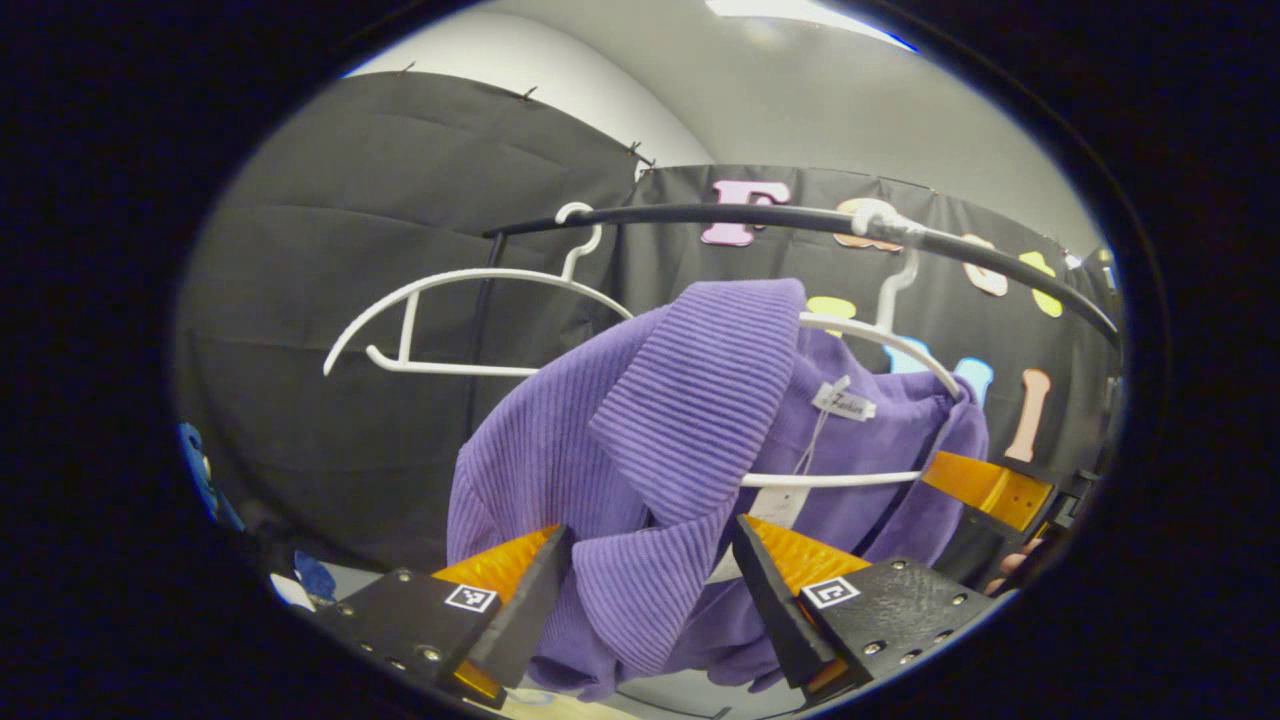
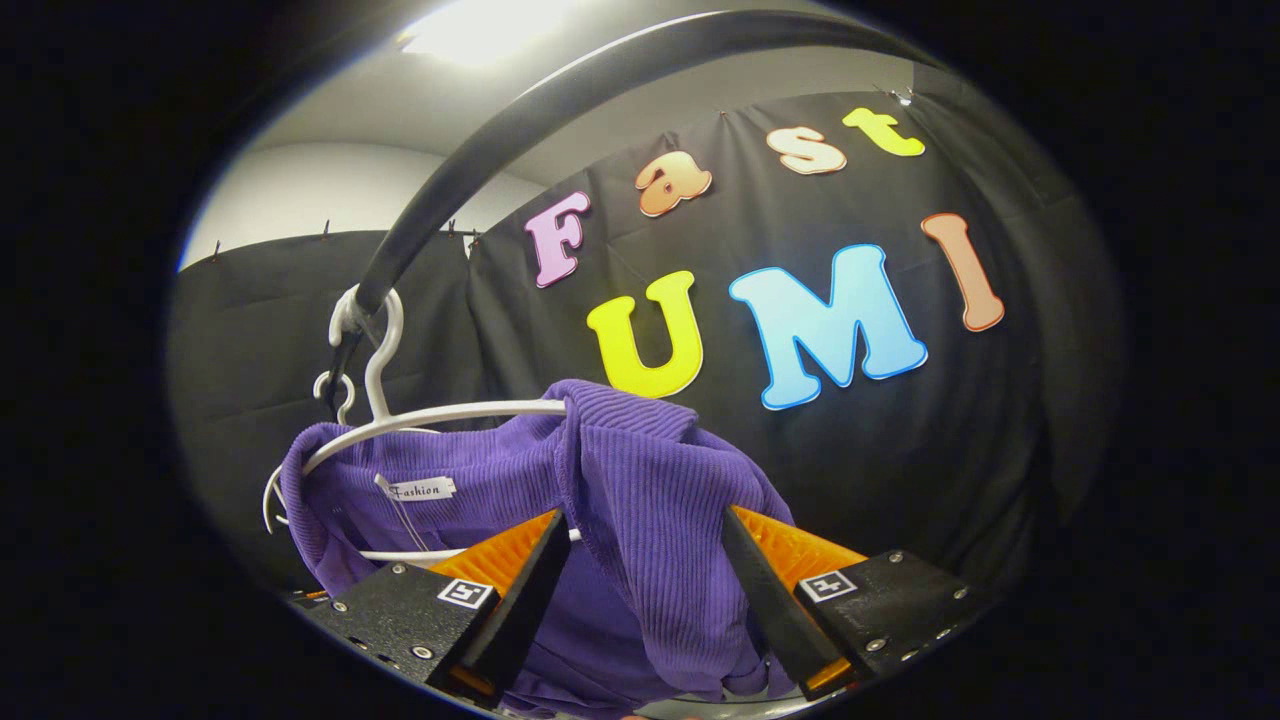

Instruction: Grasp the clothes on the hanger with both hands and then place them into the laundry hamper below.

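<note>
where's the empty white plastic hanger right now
In the left gripper view the empty white plastic hanger hangs from the black rail toward its left end, left of the purple ribbed knit top on a second white hanger.

Two white hangers point(image 1: 470, 330) on one black rail point(image 1: 780, 215), one purple garment point(image 1: 640, 470) draped over the nearer hanger point(image 1: 880, 400), one sewn-in label point(image 1: 843, 402), two grippers point(image 1: 650, 590) counted, each with two jaws.
</note>
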The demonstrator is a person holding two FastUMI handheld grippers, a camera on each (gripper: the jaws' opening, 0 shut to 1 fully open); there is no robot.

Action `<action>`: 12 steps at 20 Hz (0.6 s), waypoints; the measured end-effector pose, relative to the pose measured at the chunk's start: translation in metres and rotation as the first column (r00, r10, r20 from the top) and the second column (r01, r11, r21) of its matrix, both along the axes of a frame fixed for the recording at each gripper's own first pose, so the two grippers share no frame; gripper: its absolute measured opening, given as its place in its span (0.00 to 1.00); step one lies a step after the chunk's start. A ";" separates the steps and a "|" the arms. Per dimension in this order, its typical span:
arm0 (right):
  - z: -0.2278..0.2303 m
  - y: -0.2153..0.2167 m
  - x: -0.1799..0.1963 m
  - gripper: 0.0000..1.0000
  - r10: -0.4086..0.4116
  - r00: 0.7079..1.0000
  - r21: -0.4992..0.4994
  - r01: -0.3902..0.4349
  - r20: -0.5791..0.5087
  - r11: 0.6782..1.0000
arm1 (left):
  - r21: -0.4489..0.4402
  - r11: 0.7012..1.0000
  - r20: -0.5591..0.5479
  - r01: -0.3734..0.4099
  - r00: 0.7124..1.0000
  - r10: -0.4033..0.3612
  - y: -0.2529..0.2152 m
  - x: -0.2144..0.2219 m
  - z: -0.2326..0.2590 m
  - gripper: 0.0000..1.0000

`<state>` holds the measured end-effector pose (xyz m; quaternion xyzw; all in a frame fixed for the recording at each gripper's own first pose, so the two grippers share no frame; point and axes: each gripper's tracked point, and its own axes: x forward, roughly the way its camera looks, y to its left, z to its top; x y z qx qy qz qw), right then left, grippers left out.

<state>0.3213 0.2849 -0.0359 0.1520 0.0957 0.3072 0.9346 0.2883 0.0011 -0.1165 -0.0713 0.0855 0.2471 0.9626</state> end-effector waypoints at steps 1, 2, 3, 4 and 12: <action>-0.003 0.002 0.001 0.95 0.006 1.000 -0.011 -0.005 0.006 1.000 | 0.003 1.000 0.002 -0.012 1.000 0.012 0.002 0.004 0.000 0.94; -0.005 0.004 0.003 0.95 0.006 1.000 -0.019 -0.006 0.014 1.000 | 0.009 1.000 0.005 -0.014 1.000 0.014 0.003 0.006 -0.001 0.94; -0.008 0.006 0.006 0.95 0.001 1.000 -0.026 -0.001 0.018 1.000 | 0.016 1.000 0.008 -0.014 1.000 0.014 0.003 0.008 0.000 0.87; -0.009 0.005 0.008 0.95 -0.005 1.000 -0.023 0.005 0.015 1.000 | 0.027 0.999 0.017 -0.027 0.999 0.027 0.006 0.008 0.002 0.80; -0.013 0.011 0.032 0.58 0.002 1.000 0.021 -0.002 0.000 1.000 | 0.002 0.999 0.126 -0.039 0.991 0.038 0.012 0.000 0.019 0.18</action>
